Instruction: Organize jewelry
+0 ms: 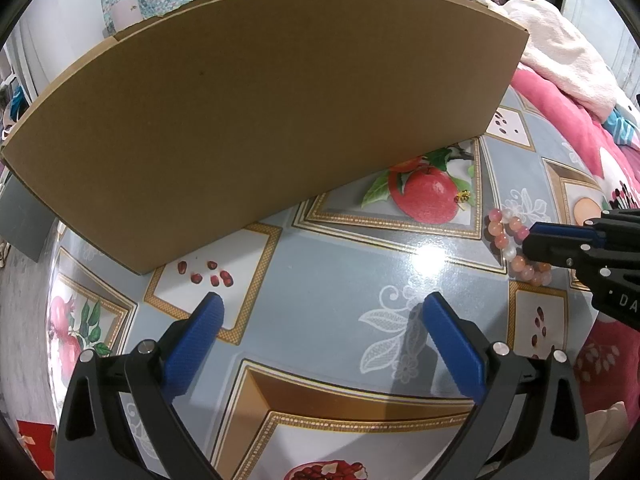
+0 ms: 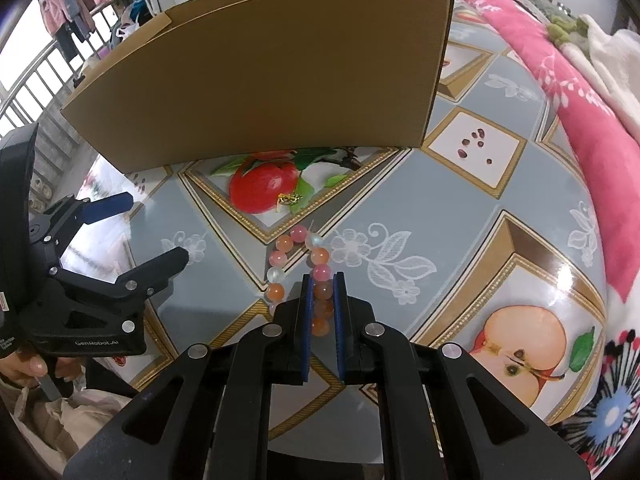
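Blue ribbed pads line your right hand-held gripper (image 2: 323, 280), and they are drawn in narrow on one side of the pink, orange and milky-white beaded bracelet (image 2: 298, 268); several beads sit between the pads, though you cannot tell from the right wrist view whether both pads press on them. The rest of the loop lies on the table (image 2: 420, 200) ahead of the fingertips and to their left. In the left wrist view the same right hand-held gripper (image 1: 532, 242) comes in from the right edge, its tip over the beaded bracelet (image 1: 500, 230).

Your left hand-held gripper (image 1: 322, 304) is spread wide and holds nothing; its blue pads hang above the bare patterned surface. From the right wrist view the left hand-held gripper (image 2: 158, 230) shows at the left edge, well apart from the bracelet.

Beyond the bracelet, a small gold-coloured piece of jewelry (image 2: 289, 199) lies on a printed red pomegranate of the glossy grey-blue table cover; it is too small to say what kind it is. In the left wrist view that gold-coloured piece (image 1: 463, 197) sits just beyond the beads.

Farther back stands a large brown cardboard box (image 2: 256, 80), open at the top, its long wall facing you. To the right of the table (image 1: 340, 248) lies a pink floral blanket (image 2: 560, 80).
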`<action>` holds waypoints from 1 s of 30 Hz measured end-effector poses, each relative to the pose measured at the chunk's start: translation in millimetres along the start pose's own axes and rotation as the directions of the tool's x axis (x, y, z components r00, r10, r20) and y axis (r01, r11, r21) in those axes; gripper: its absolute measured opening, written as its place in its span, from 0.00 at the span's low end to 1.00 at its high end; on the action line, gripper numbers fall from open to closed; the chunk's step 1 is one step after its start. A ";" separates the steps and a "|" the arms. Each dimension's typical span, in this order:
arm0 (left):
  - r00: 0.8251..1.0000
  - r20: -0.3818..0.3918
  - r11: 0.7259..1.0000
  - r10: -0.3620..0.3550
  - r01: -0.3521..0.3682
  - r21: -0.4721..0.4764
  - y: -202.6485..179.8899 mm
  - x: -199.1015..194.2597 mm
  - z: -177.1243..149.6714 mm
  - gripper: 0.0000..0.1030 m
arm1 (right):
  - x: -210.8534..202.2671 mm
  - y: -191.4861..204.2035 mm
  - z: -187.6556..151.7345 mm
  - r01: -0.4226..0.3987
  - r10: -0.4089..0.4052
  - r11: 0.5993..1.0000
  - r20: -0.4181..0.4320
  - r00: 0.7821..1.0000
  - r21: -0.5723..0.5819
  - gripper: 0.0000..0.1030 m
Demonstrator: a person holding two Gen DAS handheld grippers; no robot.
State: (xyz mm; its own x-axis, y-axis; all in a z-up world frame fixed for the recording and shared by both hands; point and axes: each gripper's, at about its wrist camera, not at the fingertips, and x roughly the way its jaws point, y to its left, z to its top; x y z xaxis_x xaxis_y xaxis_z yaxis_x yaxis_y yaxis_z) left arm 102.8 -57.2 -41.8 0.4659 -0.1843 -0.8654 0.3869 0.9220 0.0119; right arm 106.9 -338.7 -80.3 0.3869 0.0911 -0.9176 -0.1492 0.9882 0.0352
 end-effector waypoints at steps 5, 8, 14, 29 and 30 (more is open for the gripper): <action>1.000 0.000 1.000 0.000 0.000 0.000 -0.8 -0.4 -0.9 0.95 | 1.2 0.6 -1.1 -0.006 0.006 1.000 -0.001 1.000 -0.004 0.08; 1.000 0.000 1.000 0.001 -0.001 -0.001 -1.0 -0.4 -0.9 0.95 | 3.0 1.8 -2.1 -0.010 0.010 1.000 -0.001 1.000 -0.010 0.08; 1.000 0.002 1.000 0.000 0.000 0.000 -1.3 -0.4 -1.1 0.95 | 1.1 16.0 -2.0 -0.019 0.019 1.000 0.000 1.000 -0.014 0.08; 1.000 0.022 1.000 -0.008 0.007 0.016 -1.0 1.5 -2.2 0.95 | 5.8 30.4 -3.5 -0.056 0.055 0.998 0.034 0.998 0.007 0.08; 1.000 0.020 1.000 -0.008 0.007 0.016 -0.5 2.2 -0.9 0.95 | 6.1 29.5 -3.7 -0.063 0.062 0.998 0.039 0.997 0.012 0.08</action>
State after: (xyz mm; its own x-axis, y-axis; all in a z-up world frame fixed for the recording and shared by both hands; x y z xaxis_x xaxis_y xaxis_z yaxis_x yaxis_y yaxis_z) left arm 102.9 -57.7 -44.1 0.4790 -0.1983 -0.8551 0.4031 0.9151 0.0136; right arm 101.6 -309.4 -86.4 0.4119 0.1571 -0.8976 -0.1625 0.9819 0.0973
